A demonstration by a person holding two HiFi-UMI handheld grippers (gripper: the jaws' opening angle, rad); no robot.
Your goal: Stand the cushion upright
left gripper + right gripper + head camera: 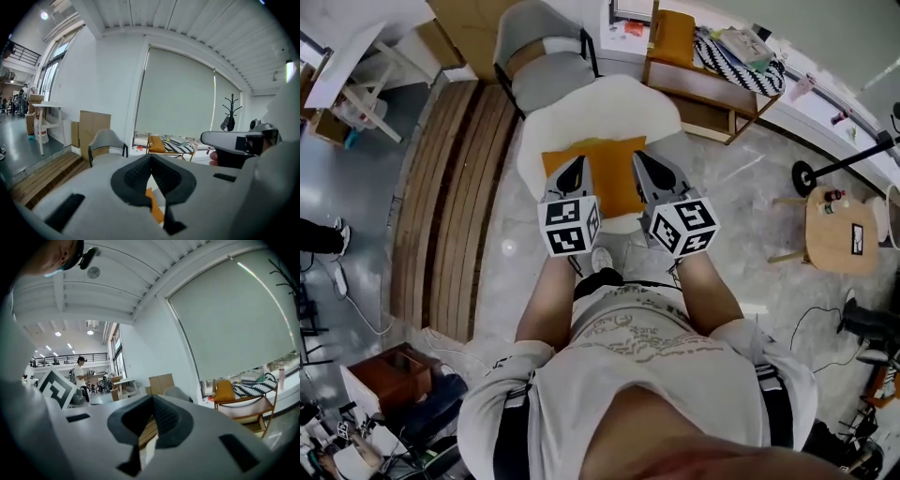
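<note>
An orange cushion lies flat on a white fluffy seat in the head view. Both grippers hover over it side by side, pointing away from the person. The left gripper is over the cushion's left part, with its jaws shut and nothing between them. The right gripper is over the cushion's right edge, also shut and empty. In the left gripper view the shut left gripper shows a sliver of the cushion below its tips. In the right gripper view the right gripper is shut.
A grey chair stands just behind the white seat. A slatted wooden platform runs along the left. A wooden bench with another orange cushion is at the back right. A small round wooden table stands at the right.
</note>
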